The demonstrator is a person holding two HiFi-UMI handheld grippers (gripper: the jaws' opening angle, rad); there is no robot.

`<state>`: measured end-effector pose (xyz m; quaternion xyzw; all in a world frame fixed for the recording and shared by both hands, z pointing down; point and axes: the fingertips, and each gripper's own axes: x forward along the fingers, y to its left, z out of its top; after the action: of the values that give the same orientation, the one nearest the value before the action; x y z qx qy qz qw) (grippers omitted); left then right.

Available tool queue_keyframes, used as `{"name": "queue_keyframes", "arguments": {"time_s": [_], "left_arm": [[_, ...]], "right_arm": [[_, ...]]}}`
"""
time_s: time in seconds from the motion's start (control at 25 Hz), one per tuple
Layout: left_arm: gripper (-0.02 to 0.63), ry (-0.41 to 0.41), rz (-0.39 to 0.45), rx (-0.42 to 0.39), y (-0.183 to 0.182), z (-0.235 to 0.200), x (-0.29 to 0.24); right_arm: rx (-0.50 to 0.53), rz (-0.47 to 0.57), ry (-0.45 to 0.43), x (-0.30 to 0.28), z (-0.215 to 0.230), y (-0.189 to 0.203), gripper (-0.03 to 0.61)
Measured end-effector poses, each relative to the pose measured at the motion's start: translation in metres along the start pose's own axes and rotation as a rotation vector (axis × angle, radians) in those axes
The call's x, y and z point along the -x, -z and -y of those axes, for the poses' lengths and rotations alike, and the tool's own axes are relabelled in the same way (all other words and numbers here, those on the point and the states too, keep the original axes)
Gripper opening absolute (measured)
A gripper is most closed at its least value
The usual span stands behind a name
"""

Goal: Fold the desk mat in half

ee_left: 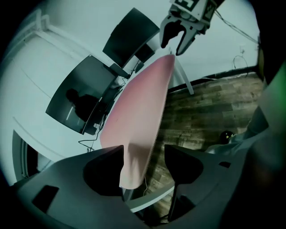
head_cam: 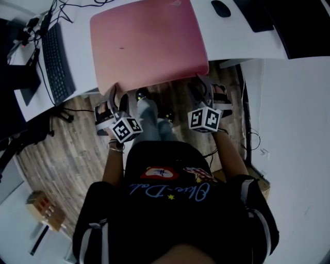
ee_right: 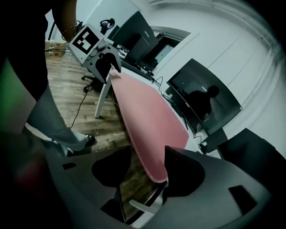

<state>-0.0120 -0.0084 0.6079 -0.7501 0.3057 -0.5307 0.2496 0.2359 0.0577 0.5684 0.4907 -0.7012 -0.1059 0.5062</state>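
The pink desk mat (head_cam: pixel 149 41) lies on the white desk (head_cam: pixel 242 41), its near edge hanging over the desk's front. My left gripper (head_cam: pixel 114 98) is at the mat's near left corner and my right gripper (head_cam: pixel 206 90) at its near right corner. In the left gripper view the mat (ee_left: pixel 138 112) droops between my left gripper's (ee_left: pixel 143 163) jaws, which stand apart with a gap beside it. The right gripper view shows the mat (ee_right: pixel 145 116) corner resting against one jaw of my right gripper (ee_right: pixel 149 167), with space on the other side. Both are open.
A black keyboard (head_cam: pixel 55 62) lies left of the mat and a mouse (head_cam: pixel 220 7) at the far right. Dark monitors (ee_left: pixel 82 91) stand behind. Below the desk edge are wooden floor, cables and the person's legs (head_cam: pixel 152 121). A small box (head_cam: pixel 44 209) sits on the floor.
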Motion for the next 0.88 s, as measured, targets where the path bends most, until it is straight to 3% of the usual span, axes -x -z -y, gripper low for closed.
{"name": "queue_keyframes", "arguments": {"time_s": [0.28, 0.4, 0.56, 0.76, 0.88], "left_arm": [[0.256, -0.057, -0.020, -0.045, 0.008, -0.004, -0.015], [0.193, -0.068, -0.009, -0.037, 0.007, -0.010, -0.014], [0.179, -0.056, 0.007, -0.045, 0.006, -0.012, -0.011], [0.048, -0.058, 0.056, -0.036, 0.000, -0.018, 0.003], [0.018, -0.049, 0.077, -0.016, -0.004, -0.027, 0.008]], "right_arm": [[0.008, -0.020, -0.001, -0.018, -0.003, 0.003, 0.198], [0.009, -0.022, -0.003, -0.025, -0.004, 0.001, 0.198], [0.009, -0.026, -0.006, -0.032, -0.006, 0.000, 0.198], [0.006, -0.041, -0.012, -0.034, -0.008, 0.003, 0.198], [0.011, -0.051, -0.015, -0.035, -0.008, 0.006, 0.198]]}}
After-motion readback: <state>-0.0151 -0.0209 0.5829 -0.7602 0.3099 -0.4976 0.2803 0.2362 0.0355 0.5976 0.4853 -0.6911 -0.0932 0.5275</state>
